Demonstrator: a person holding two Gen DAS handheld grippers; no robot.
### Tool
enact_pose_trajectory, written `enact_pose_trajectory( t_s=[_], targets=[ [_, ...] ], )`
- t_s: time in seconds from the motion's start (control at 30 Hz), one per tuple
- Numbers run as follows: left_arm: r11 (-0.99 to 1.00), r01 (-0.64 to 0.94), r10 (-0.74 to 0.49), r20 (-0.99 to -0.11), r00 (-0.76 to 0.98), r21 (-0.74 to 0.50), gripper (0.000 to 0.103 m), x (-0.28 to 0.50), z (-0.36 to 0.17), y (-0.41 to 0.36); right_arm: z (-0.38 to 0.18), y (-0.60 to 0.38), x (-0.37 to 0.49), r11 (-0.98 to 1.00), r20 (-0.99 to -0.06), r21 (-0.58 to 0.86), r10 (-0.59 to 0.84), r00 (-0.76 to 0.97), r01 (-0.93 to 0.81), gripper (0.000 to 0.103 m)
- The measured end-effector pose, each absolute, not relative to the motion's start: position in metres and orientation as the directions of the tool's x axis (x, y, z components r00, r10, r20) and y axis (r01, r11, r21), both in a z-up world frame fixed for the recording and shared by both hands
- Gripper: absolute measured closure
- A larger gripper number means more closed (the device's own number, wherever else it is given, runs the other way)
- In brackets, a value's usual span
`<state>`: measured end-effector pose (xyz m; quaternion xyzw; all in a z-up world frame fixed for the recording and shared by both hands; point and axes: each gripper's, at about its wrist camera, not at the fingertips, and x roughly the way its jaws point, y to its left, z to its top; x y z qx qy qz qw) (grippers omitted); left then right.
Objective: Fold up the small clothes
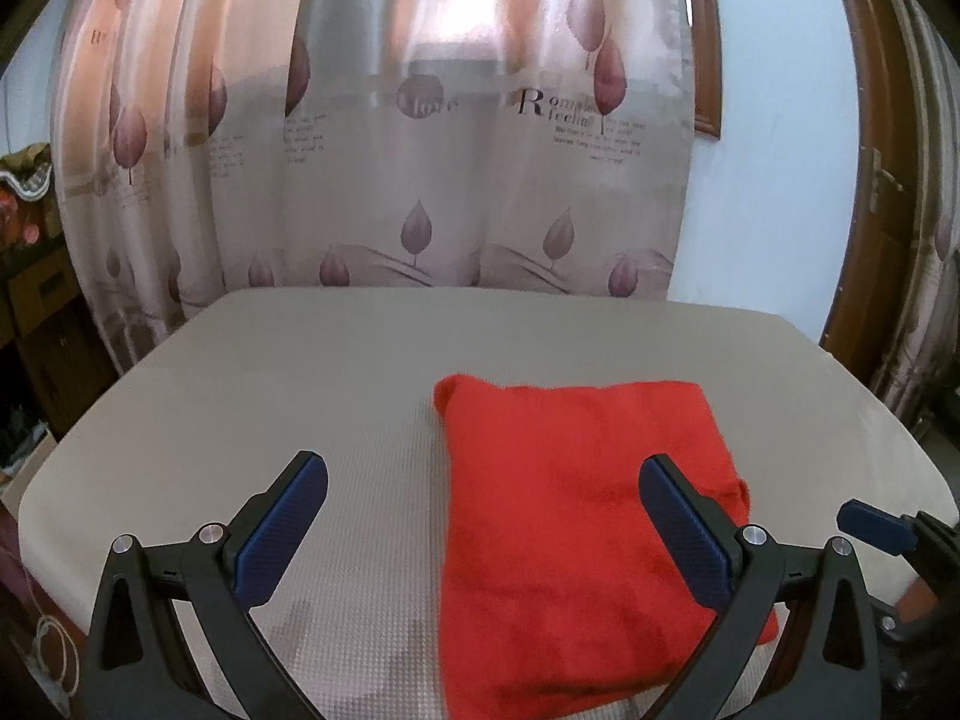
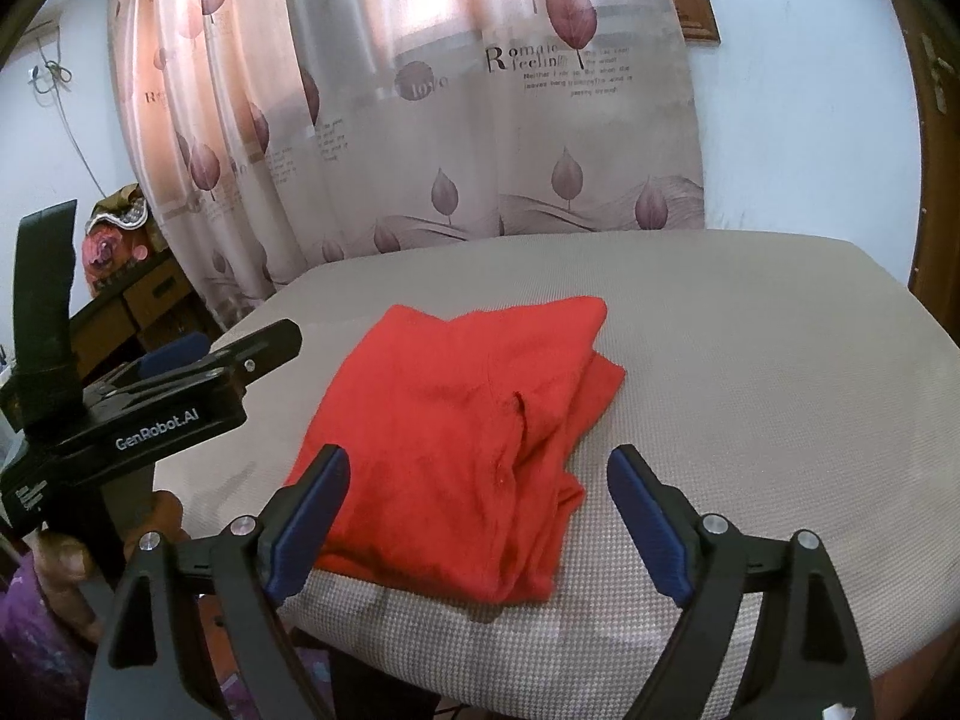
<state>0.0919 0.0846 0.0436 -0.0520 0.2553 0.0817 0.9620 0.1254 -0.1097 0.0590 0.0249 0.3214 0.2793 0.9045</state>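
— Cloth is seen, red and folded flat. Where is it laid?

— It is laid on the grey surface. In the left wrist view it is found in the lower right of the frame. In the right wrist view the cloth is found in the middle, and its layers are stacked along the right edge.

— How is the left hand-held gripper held?

— Its two blue pads are spread wide apart, and nothing is held between them. One pad is seen at the lower left over the bare surface. The other pad is seen at the lower right, in front of the red cloth.

— And the right hand-held gripper?

— It is spread wide too, and nothing is gripped. The near edge of the cloth is seen between its pads. Whether the cloth is touched cannot be told.

— What is seen behind?

— A curtain with leaf prints is hung at the top of the frame. A brown door is seen at the right edge.
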Motion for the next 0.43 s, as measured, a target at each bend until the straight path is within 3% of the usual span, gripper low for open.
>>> enact_pose_trajectory(
  t_s=[0.43],
  targets=[
    [0.971, -0.237, 0.182, -0.514, 0.838, -0.042, 0.0, 0.093, 0.03, 0.091, 0.057, -0.107, 0.123, 0.842, -0.573, 0.219, 0.52, 0.633, -0.493, 0.016]
  ],
)
